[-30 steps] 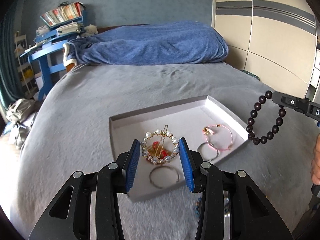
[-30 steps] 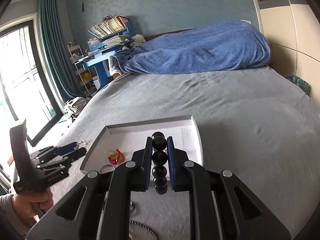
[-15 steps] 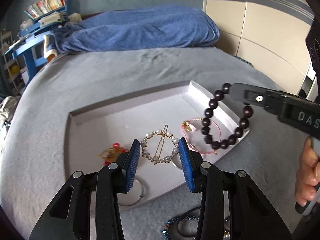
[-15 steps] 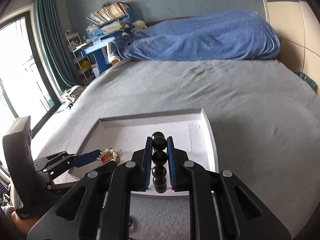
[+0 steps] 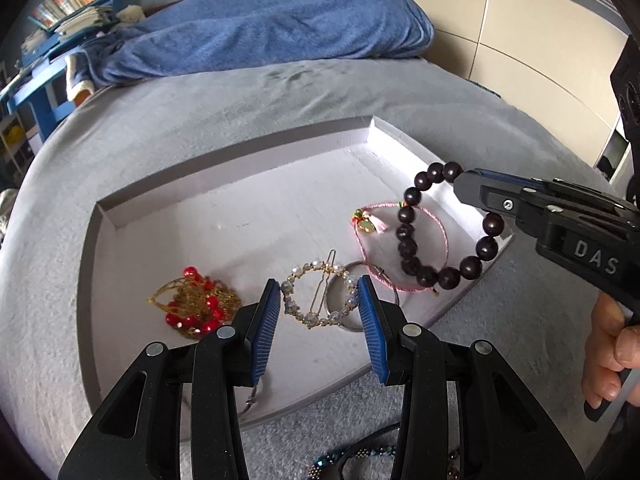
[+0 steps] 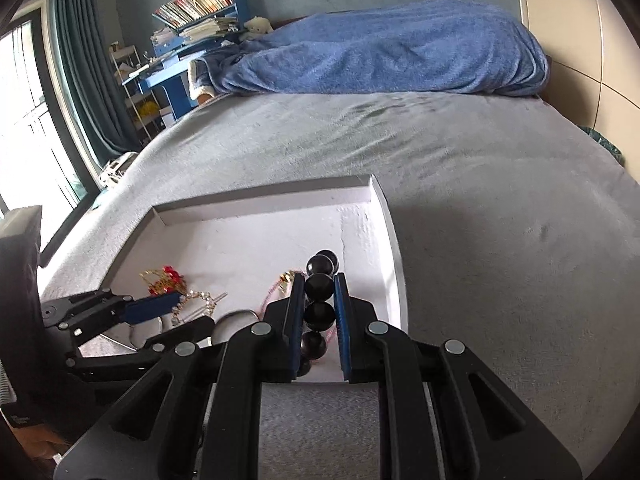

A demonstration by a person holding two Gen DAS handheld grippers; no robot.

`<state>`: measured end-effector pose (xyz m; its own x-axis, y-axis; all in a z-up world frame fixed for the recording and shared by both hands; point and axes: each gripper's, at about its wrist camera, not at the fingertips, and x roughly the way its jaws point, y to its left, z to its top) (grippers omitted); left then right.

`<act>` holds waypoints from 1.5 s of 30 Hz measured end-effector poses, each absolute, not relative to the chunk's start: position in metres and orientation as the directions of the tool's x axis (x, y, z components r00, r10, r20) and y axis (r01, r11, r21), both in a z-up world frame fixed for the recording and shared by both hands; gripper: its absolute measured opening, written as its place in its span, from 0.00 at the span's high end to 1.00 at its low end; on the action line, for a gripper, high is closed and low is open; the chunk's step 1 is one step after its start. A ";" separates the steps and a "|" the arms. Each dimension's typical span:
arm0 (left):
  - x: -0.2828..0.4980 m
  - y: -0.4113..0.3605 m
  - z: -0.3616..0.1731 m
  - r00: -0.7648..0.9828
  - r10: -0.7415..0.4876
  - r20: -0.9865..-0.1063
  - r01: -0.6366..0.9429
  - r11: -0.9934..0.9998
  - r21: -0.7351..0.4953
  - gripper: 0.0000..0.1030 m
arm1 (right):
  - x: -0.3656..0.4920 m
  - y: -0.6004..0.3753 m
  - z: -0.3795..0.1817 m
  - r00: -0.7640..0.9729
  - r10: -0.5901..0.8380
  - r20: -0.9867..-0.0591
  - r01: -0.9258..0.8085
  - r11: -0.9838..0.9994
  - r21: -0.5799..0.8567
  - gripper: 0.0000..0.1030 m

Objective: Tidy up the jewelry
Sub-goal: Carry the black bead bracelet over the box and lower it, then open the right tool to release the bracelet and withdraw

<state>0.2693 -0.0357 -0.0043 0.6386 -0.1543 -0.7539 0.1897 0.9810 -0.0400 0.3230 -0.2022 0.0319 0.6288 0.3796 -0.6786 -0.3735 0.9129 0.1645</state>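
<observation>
A shallow white tray (image 5: 240, 168) lies on the grey bed. In it are a red-and-gold ornament (image 5: 192, 306), a pink cord bracelet (image 5: 400, 240) and a silver ring (image 5: 352, 300). My left gripper (image 5: 318, 312) is shut on a pearl hair clip (image 5: 316, 296), held between the blue pads low over the tray. My right gripper (image 6: 318, 300) is shut on a dark bead bracelet (image 5: 440, 232), which hangs over the tray's right side above the pink bracelet; its beads show between the pads in the right wrist view (image 6: 320, 300).
A beaded chain (image 5: 360, 460) lies on the bed in front of the tray. A blue blanket (image 5: 260, 28) is heaped at the bed's far end. A blue desk with books (image 6: 192, 24) stands far left, cupboards (image 5: 520, 40) on the right.
The right gripper carried the dark bead bracelet from beside the tray to over its right side. The left gripper moved with the pearl clip from above the red ornament toward the silver ring.
</observation>
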 end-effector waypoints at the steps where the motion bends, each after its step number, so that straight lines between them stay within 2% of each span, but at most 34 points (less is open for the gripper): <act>1: 0.269 -0.037 -0.006 0.635 -0.157 -0.757 0.194 0.980 -0.041 0.60 | 0.324 -0.202 0.029 0.627 0.376 -0.683 -0.372 0.914 0.161 0.86; 7: 0.269 -0.037 -0.008 0.632 -0.160 -0.758 0.192 0.980 -0.047 0.60 | 0.326 -0.206 0.016 0.618 0.349 -0.704 -0.362 0.922 0.139 0.86; 10: 0.268 -0.038 -0.007 0.643 -0.152 -0.750 0.193 0.981 -0.033 0.53 | 0.327 -0.208 0.014 0.618 0.346 -0.706 -0.356 0.924 0.141 0.86; 18: 0.261 -0.037 -0.002 0.662 -0.161 -0.732 0.202 0.979 -0.033 0.52 | 0.322 -0.212 0.016 0.627 0.351 -0.696 -0.355 0.923 0.146 0.83; 19: 0.259 -0.036 0.000 0.667 -0.163 -0.727 0.201 0.979 -0.035 0.51 | 0.320 -0.213 0.018 0.630 0.355 -0.691 -0.355 0.923 0.151 0.81; 20: 0.258 -0.036 0.002 0.671 -0.165 -0.723 0.201 0.979 -0.037 0.46 | 0.318 -0.214 0.019 0.634 0.358 -0.686 -0.356 0.922 0.153 0.75; 22: 0.252 -0.035 0.006 0.691 -0.163 -0.704 0.199 0.979 -0.032 0.37 | 0.314 -0.215 0.022 0.643 0.362 -0.675 -0.359 0.921 0.152 0.72; 26: 0.241 -0.034 0.011 0.709 -0.165 -0.685 0.203 0.979 -0.025 0.35 | 0.304 -0.219 0.028 0.652 0.370 -0.662 -0.366 0.918 0.153 0.68; 28: 0.233 -0.032 0.013 0.720 -0.167 -0.674 0.204 0.979 -0.024 0.28 | 0.298 -0.221 0.031 0.655 0.377 -0.655 -0.368 0.916 0.159 0.65; 36: 0.197 -0.016 0.017 0.753 -0.167 -0.637 0.183 0.982 -0.042 0.27 | 0.265 -0.227 0.036 0.664 0.400 -0.632 -0.386 0.907 0.169 0.56; 40: 0.173 -0.005 0.017 0.772 -0.172 -0.611 0.165 0.984 -0.070 0.27 | 0.249 -0.231 0.034 0.660 0.406 -0.632 -0.394 0.904 0.168 0.55; 45: 0.153 0.006 0.009 0.768 -0.163 -0.619 0.140 0.986 -0.087 0.27 | 0.234 -0.239 0.024 0.644 0.408 -0.647 -0.391 0.903 0.180 0.55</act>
